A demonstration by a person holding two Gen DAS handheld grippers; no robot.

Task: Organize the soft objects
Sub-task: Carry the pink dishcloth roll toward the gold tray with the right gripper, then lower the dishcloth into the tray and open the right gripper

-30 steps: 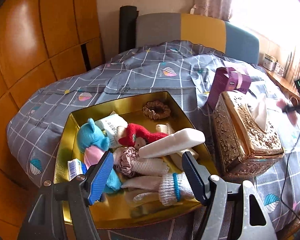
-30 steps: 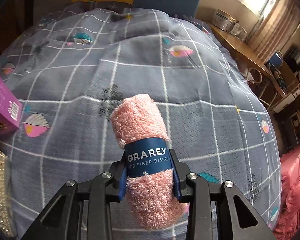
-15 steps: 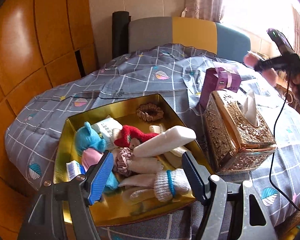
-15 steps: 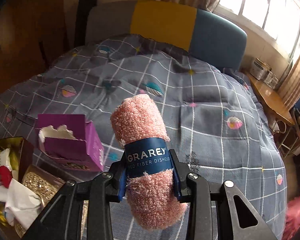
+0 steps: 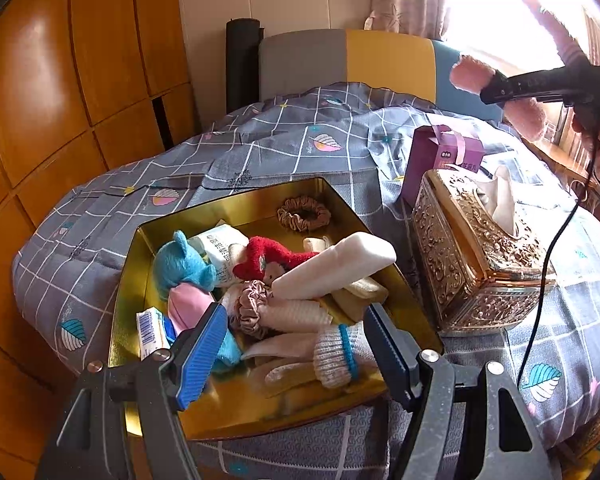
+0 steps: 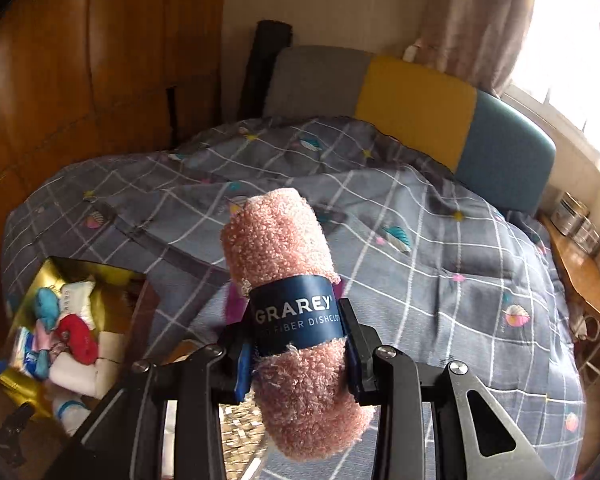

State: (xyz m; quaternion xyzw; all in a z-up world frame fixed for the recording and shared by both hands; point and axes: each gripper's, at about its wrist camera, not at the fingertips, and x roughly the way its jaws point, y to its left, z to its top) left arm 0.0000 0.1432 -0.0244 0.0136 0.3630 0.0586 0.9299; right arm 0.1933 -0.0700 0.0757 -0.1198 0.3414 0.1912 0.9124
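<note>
A rolled pink dishcloth (image 6: 278, 248) with a dark blue paper band is clamped in my right gripper (image 6: 296, 344), carried high above the bed. The left wrist view shows that same pink dishcloth (image 5: 470, 74) and right gripper (image 5: 500, 90) at upper right, above the purple box. My left gripper (image 5: 292, 340) hovers open over the near side of a gold tray (image 5: 236, 210), nothing between its pads. The tray holds a blue plush (image 5: 180, 264), a red sock (image 5: 276, 258), a white folded cloth (image 5: 336, 264), scrunchies and a knit glove (image 5: 332, 356). The gold tray (image 6: 58, 270) lies far lower left in the right wrist view.
An ornate gold tissue box (image 5: 472, 252) stands right of the tray, with a purple box (image 5: 440, 158) behind it. A black cable (image 5: 552, 248) hangs across the tissue box. Wooden wardrobe doors (image 5: 60, 100) line the left; a grey, yellow and blue headboard (image 6: 416, 108) is at the back.
My right gripper has risen and swung left with the pink dishcloth, so the tray has come into its view. The left gripper has stayed over the tray, still open.
</note>
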